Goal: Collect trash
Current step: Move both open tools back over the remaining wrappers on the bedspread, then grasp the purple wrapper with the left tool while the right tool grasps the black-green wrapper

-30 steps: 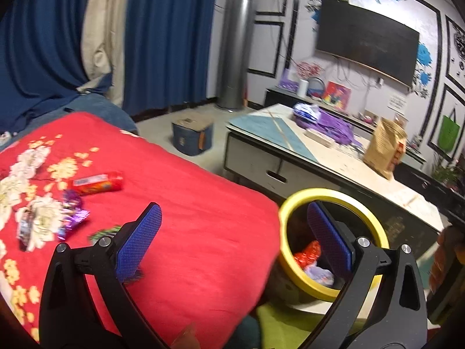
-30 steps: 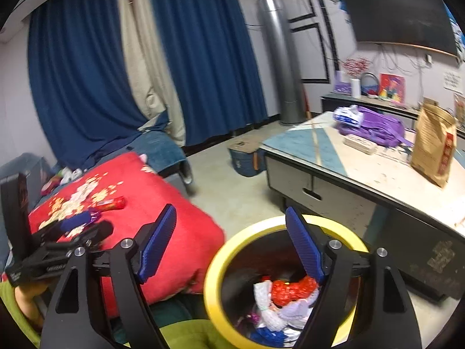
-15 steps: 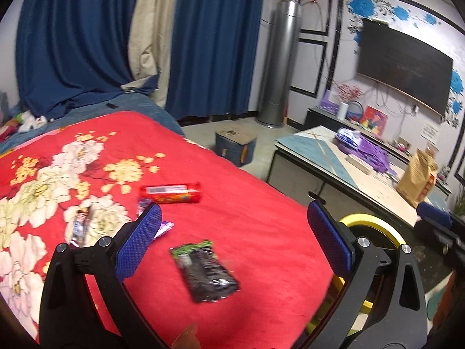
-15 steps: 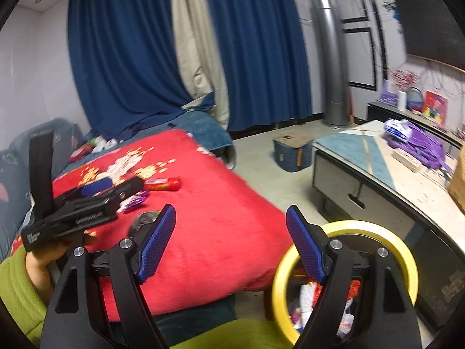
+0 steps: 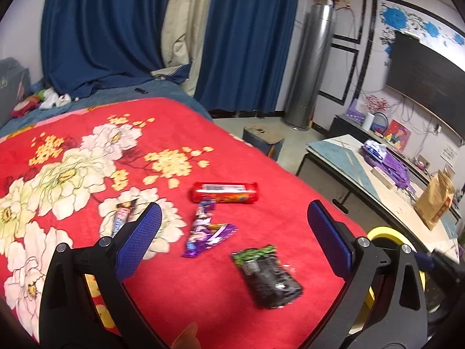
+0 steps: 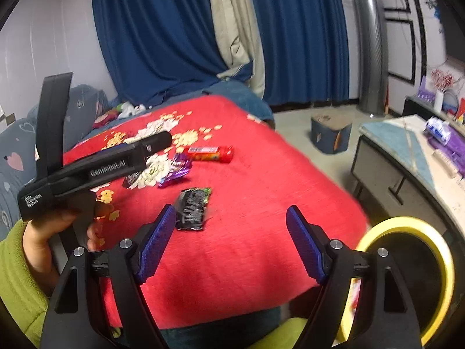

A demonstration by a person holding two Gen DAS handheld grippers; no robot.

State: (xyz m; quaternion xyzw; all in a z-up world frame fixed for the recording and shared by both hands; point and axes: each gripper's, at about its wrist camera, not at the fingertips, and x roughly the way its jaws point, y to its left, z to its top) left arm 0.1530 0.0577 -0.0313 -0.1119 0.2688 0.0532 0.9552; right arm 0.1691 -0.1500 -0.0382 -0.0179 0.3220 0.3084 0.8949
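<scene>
Several wrappers lie on the red floral blanket (image 5: 87,133): a black packet with a green top (image 5: 267,276) (image 6: 193,208), a purple wrapper (image 5: 206,232) (image 6: 175,170), a red tube (image 5: 225,192) (image 6: 210,153) and a dark bar wrapper (image 5: 122,215). My left gripper (image 5: 232,241) is open and empty above them; it also shows in the right wrist view (image 6: 139,151). My right gripper (image 6: 231,241) is open and empty, just short of the black packet. The yellow-rimmed trash bin (image 6: 407,224) (image 5: 386,232) stands at the bed's right edge.
A low table (image 5: 363,174) with a purple bag (image 5: 389,165) and a brown paper bag (image 5: 434,200) stands to the right. A small blue box (image 6: 330,135) sits on the floor. Blue curtains (image 5: 116,29) hang behind the bed.
Both grippers have swung left, away from the bin and over the blanket. The wrappers have come into closer view. Both stay open.
</scene>
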